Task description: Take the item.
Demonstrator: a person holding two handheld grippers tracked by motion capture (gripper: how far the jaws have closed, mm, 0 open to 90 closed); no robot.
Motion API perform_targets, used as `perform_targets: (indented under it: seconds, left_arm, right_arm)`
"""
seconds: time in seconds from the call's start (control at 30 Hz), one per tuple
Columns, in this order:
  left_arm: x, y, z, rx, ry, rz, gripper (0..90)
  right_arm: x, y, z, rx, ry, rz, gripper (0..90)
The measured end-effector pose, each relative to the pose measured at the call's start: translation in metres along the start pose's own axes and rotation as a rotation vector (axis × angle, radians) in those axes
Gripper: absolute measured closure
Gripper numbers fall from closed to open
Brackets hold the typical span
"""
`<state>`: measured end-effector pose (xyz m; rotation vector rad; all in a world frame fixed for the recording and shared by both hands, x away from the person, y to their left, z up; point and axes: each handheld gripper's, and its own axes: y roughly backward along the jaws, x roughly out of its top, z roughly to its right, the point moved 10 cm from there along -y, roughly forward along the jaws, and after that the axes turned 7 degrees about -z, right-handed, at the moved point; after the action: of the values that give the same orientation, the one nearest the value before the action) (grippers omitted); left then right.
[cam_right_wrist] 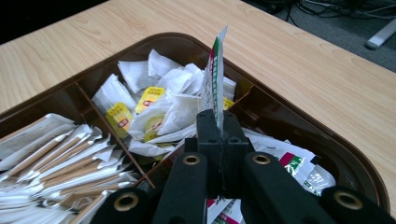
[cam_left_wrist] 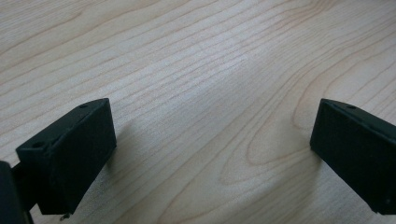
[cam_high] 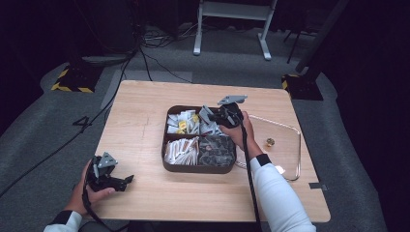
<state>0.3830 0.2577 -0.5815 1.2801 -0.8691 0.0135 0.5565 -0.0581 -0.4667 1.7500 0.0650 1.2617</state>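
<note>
- So far, in the high view, the right gripper (cam_high: 218, 115) sits over the far right compartment of the brown divided tray (cam_high: 164, 153), which stands near the middle of the wooden table (cam_high: 145, 106); the left gripper (cam_high: 126, 181) rests low near the table's near left corner, well apart from the tray; a clear tray (cam_high: 295, 145) lies just right of the brown one with a small gold thing (cam_high: 270, 142) in it; judging from this, one packet is lifted and its destination is not yet reached, possibly the clear tray, though I cannot tell for sure.

- Next, in the left gripper view, the two black jaws stand wide apart over bare wood grain with nothing between them; this hand looks idle and has no share in the pick as yet.

- Last, in the right gripper view, the jaws are pressed together on a green-and-white sachet (cam_right_wrist: 215, 79), which stands upright on edge above the fingertips; below it lie more sachets of the same kind, beyond it a compartment of white tea bags with yellow tags (cam_right_wrist: 154, 100), and at the left paper stick packets (cam_right_wrist: 56, 154); the grasp seems done; carrying and setting down are left, and the hold on a thin edge could slip.
</note>
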Motion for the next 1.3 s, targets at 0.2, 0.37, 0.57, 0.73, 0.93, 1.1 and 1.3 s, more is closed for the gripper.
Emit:
perform_targets:
  seconds: [0.2,0.37,0.57,0.73,0.93,1.1,1.3]
  left_arm:
    - [0.000,0.000,0.000,0.001,0.001,0.000,0.5]
    - [0.000,0.000,0.000,0.000,0.001,0.000,0.5]
    - [0.000,0.000,0.000,0.001,0.002,0.000,0.5]
    - [0.000,0.000,0.000,0.001,0.002,0.001,0.5]
    - [0.000,0.000,0.000,0.001,0.002,0.000,0.5]
    - [0.000,0.000,0.000,0.001,0.002,0.001,0.5]
    - [0.000,0.000,0.000,0.001,0.002,0.000,0.5]
  right_arm:
    - [-0.006,0.014,-0.004,-0.006,0.023,0.013,90.0]
    - [-0.015,0.024,-0.005,0.003,0.020,0.022,90.0]
    - [-0.022,0.038,-0.009,0.013,0.030,0.049,90.0]
    - [-0.028,0.048,-0.012,0.022,0.035,0.064,90.0]
    - [-0.037,0.057,-0.018,0.035,0.051,0.066,90.0]
    - [-0.044,0.065,-0.021,0.047,0.058,0.073,89.9]
    - [-0.048,0.075,-0.029,0.069,0.075,0.090,89.9]
